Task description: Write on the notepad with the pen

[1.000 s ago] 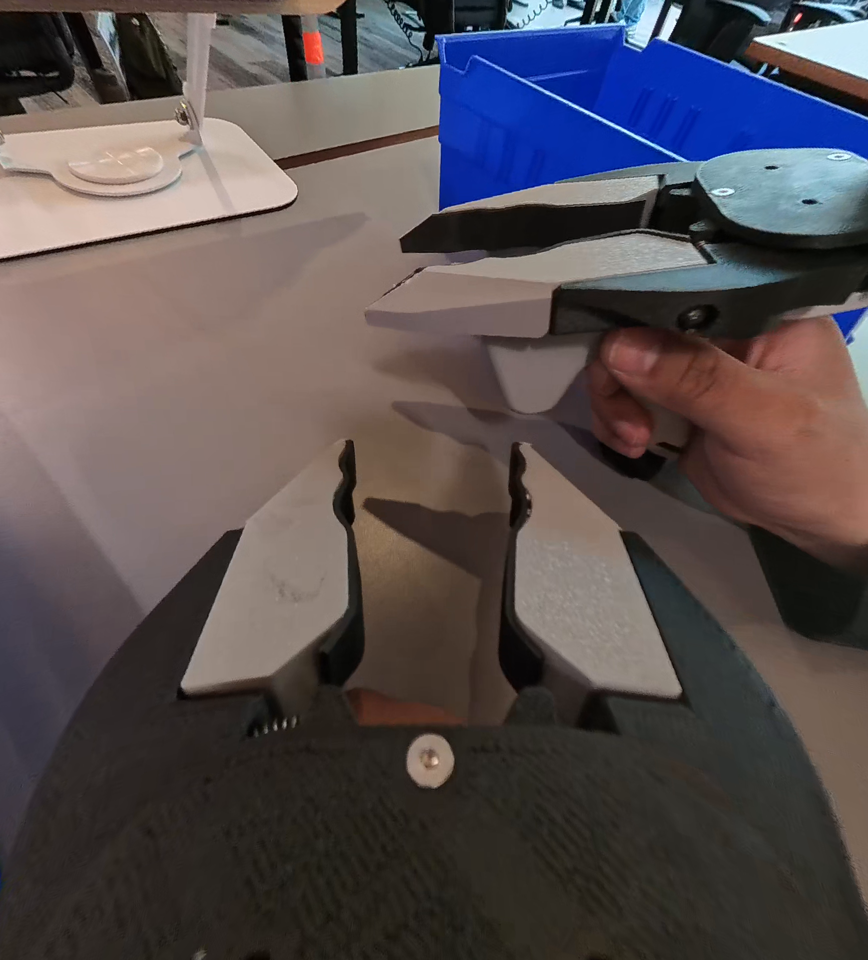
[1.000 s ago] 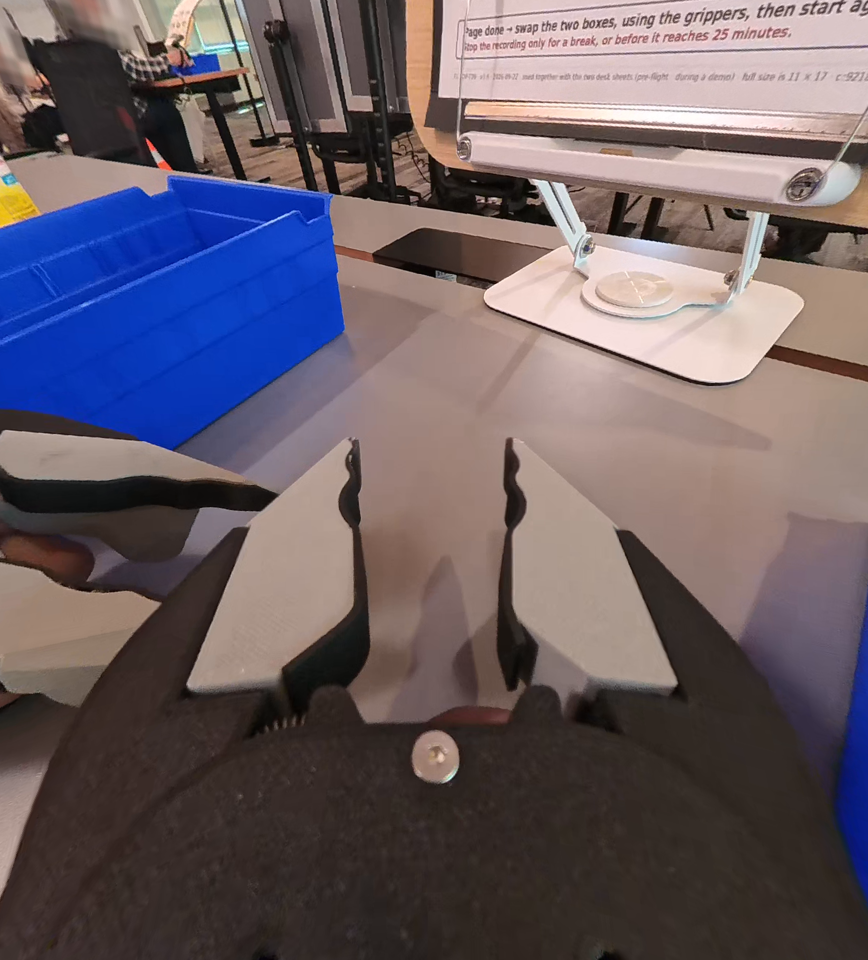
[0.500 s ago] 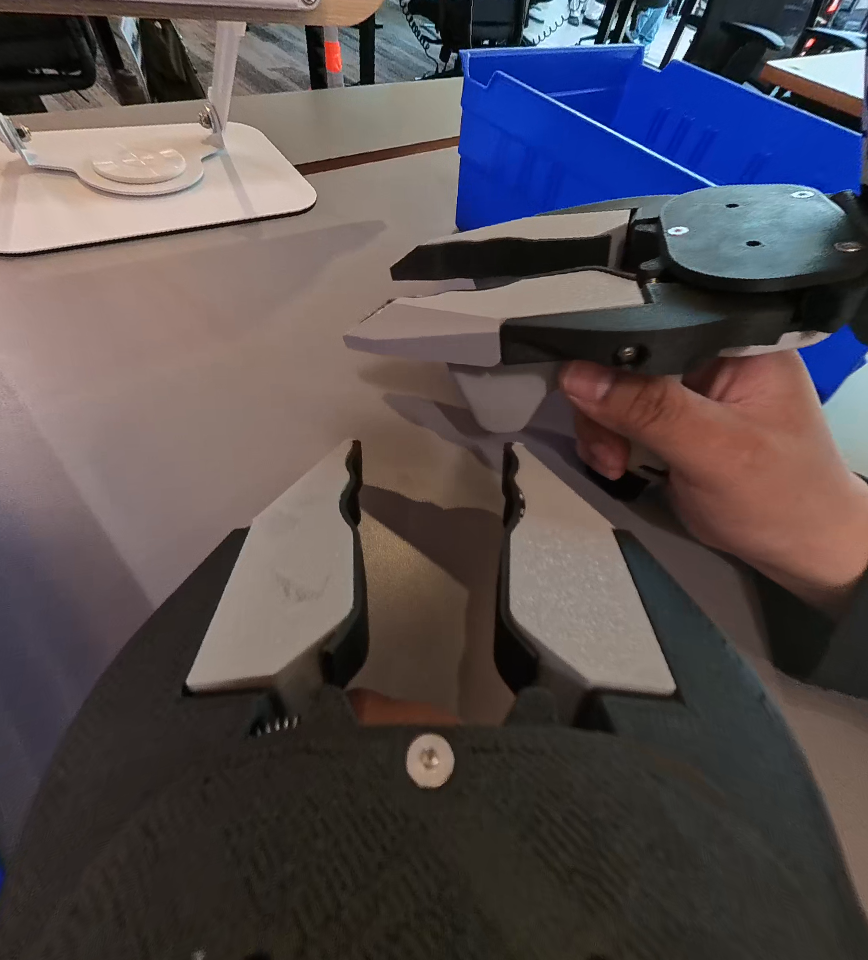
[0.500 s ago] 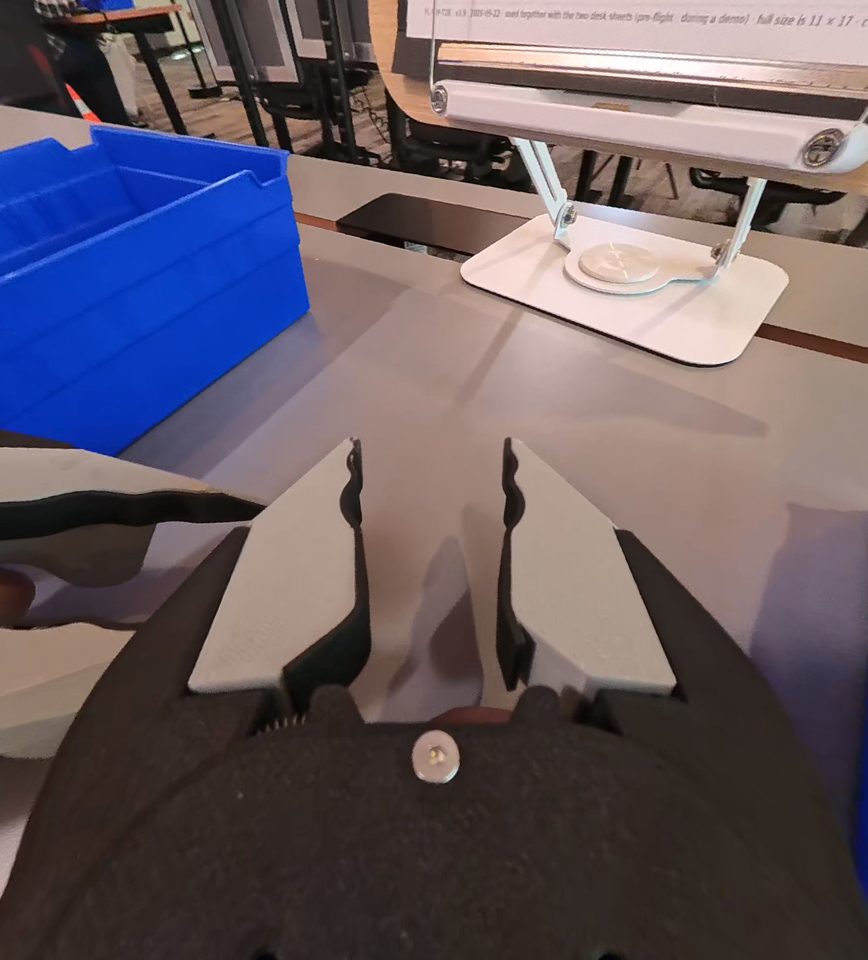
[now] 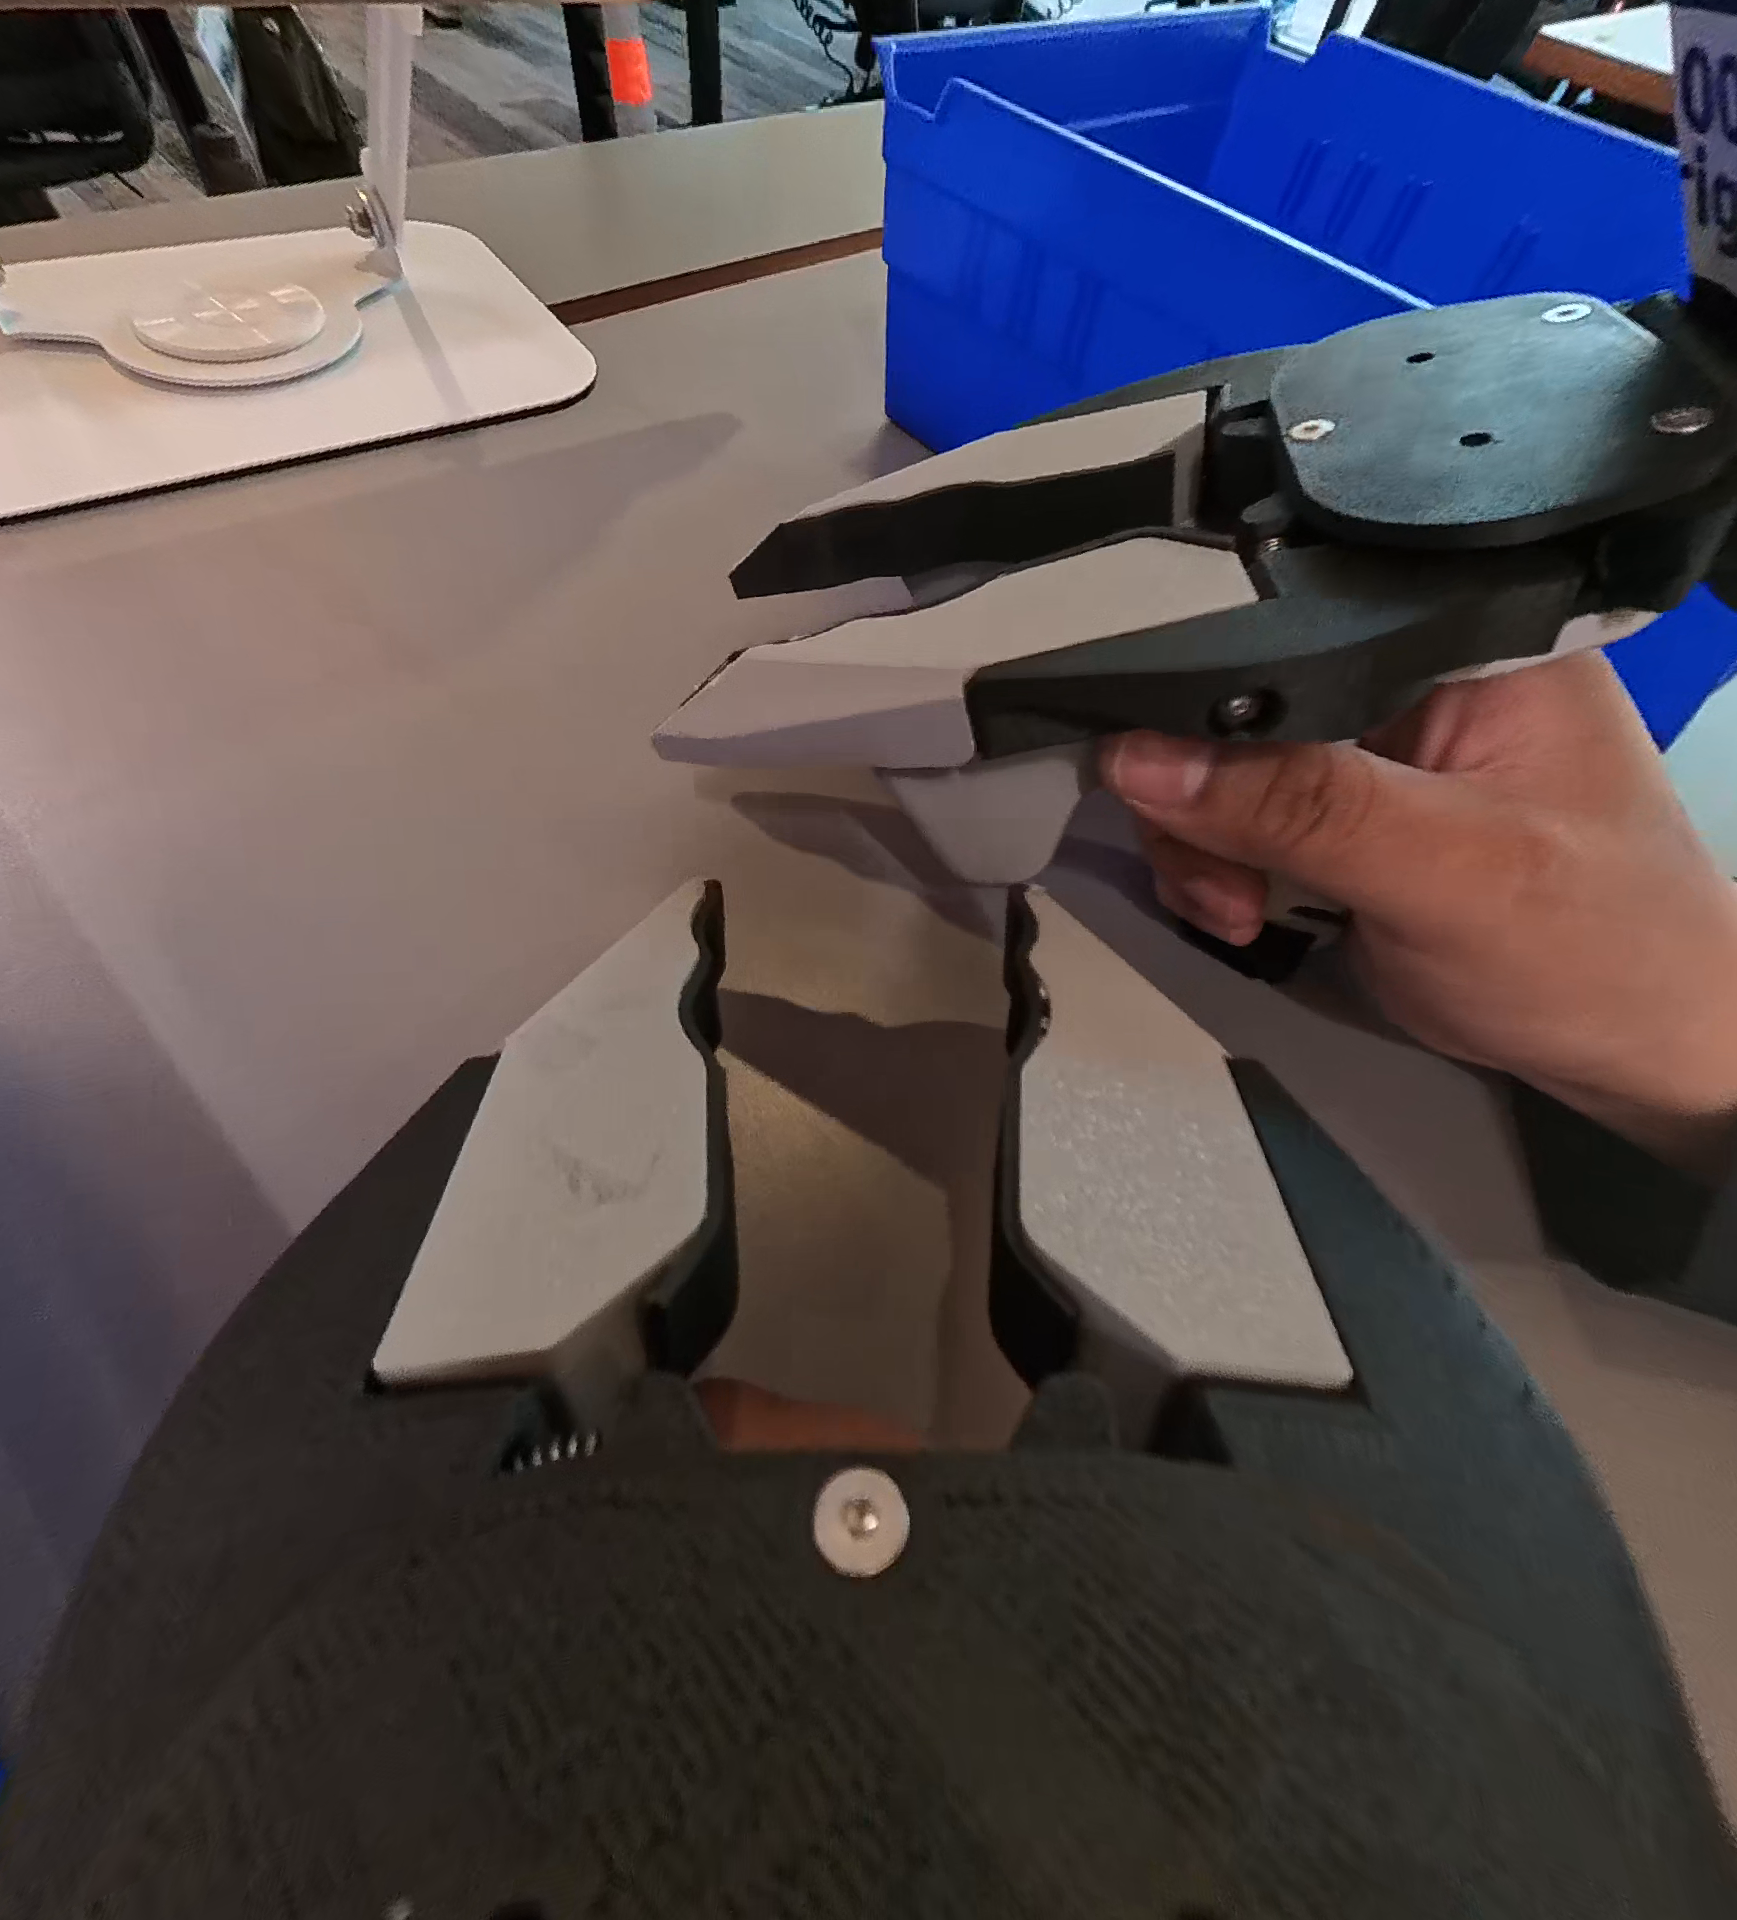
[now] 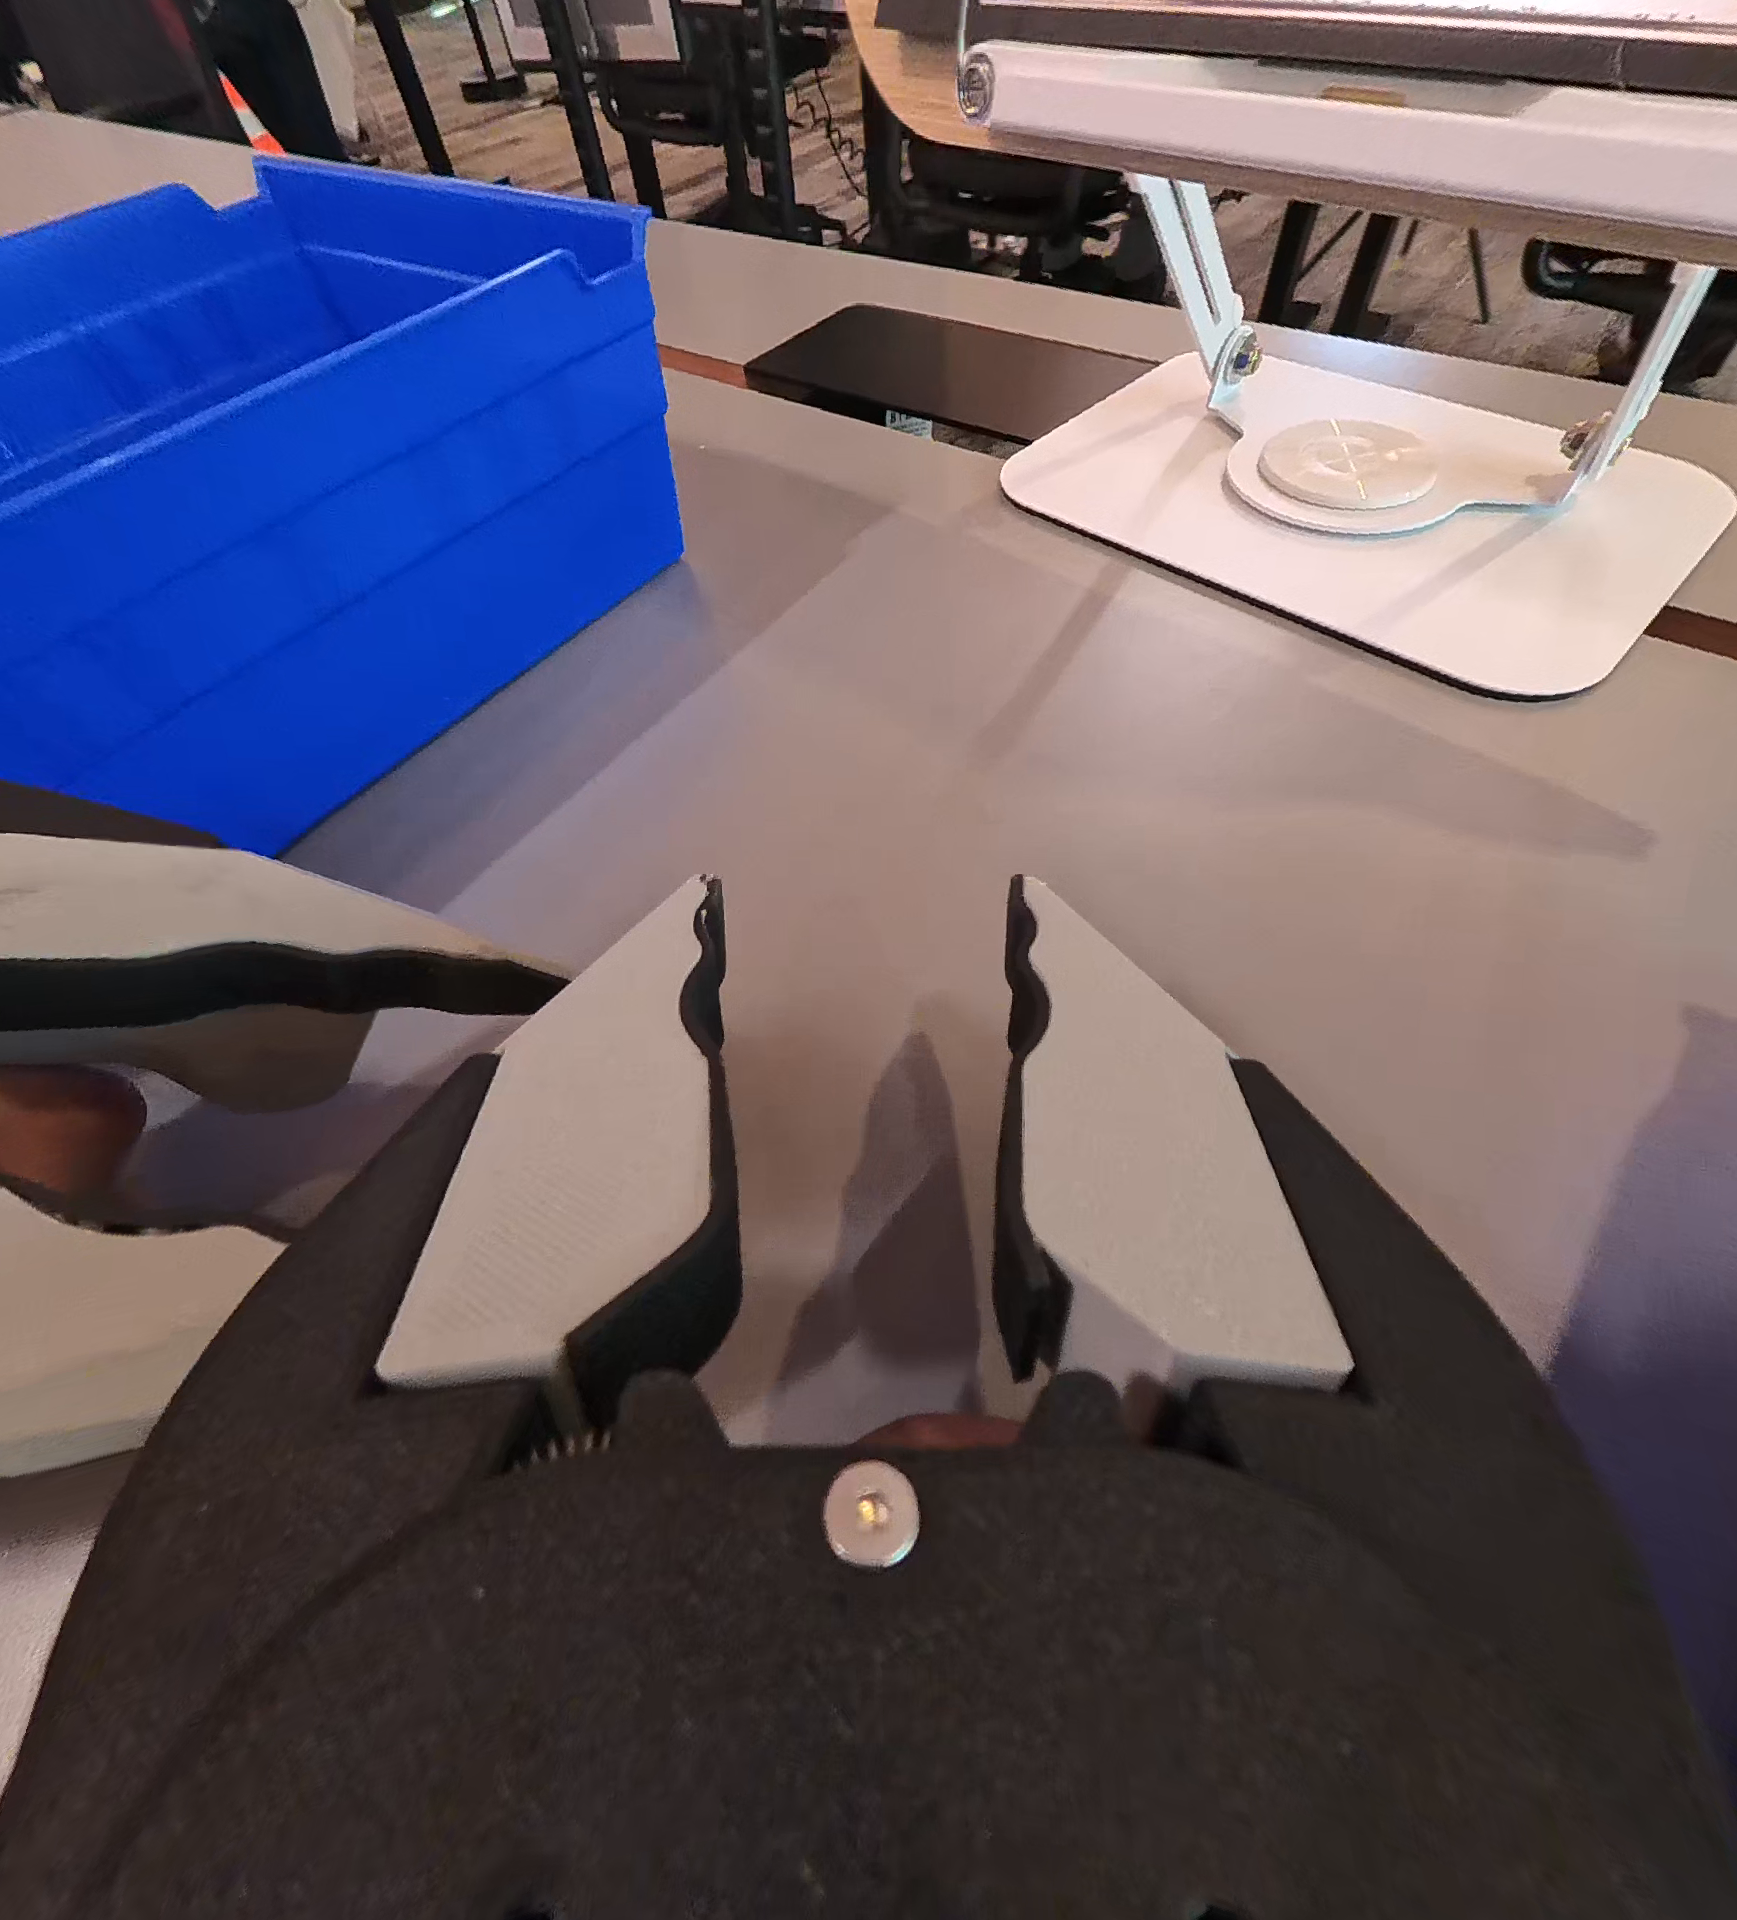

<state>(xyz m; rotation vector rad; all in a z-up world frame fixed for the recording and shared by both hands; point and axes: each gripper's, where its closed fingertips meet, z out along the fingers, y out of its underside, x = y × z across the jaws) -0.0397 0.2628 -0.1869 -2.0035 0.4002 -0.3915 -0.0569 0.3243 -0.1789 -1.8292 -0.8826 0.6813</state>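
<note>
the left gripper [image 5: 862,914] is hovering with jaws wide and empty over the grey table [image 5: 344,748]; the right gripper [image 6: 862,904], likewise gaping (nothing between), is crossing just ahead of it. a blue bin [image 5: 1207,218] is sitting beyond the jaws. notepad and pen are out of view.
</note>
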